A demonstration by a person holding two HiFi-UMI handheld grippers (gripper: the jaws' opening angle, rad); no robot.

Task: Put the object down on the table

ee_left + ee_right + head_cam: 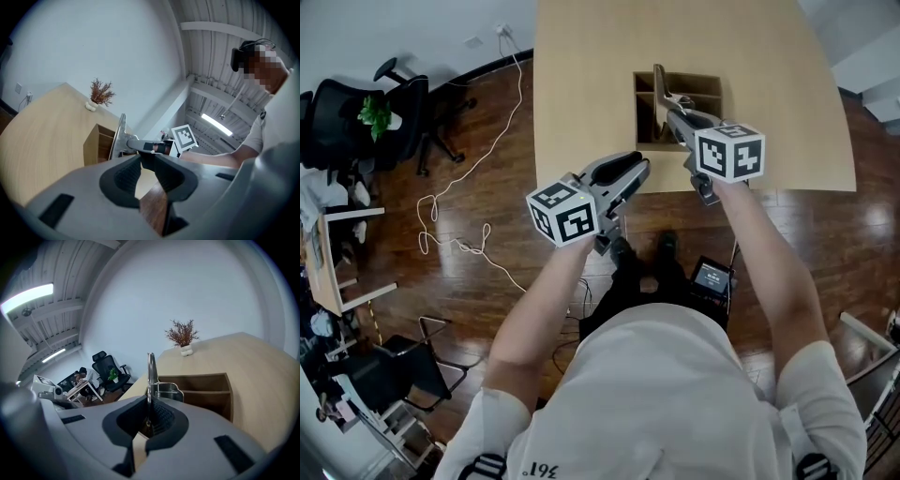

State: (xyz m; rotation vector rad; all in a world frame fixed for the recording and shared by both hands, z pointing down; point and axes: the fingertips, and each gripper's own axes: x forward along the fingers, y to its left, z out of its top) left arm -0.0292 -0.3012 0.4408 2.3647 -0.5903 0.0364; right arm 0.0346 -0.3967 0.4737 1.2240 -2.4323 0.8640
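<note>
My right gripper (pixel 675 120) is shut on a thin metal plate with a small bracket (pixel 659 89). It holds the plate upright and edge-on over the left part of an open wooden box (pixel 712 84) on the light wooden table (pixel 581 75). Whether the plate touches the box I cannot tell. In the right gripper view the plate (pixel 151 371) rises straight up from between the pads, with the box (pixel 206 390) behind it. My left gripper (pixel 633 169) hovers at the table's near edge, shut and empty. Its own view shows the plate (pixel 119 136) and the box (pixel 93 145) ahead.
A small potted dried plant (pixel 182 333) stands at the table's far end. To the left, off the table, are a black office chair (pixel 403 112), a white cable (pixel 459 178) on the wooden floor and a cluttered desk (pixel 328 253).
</note>
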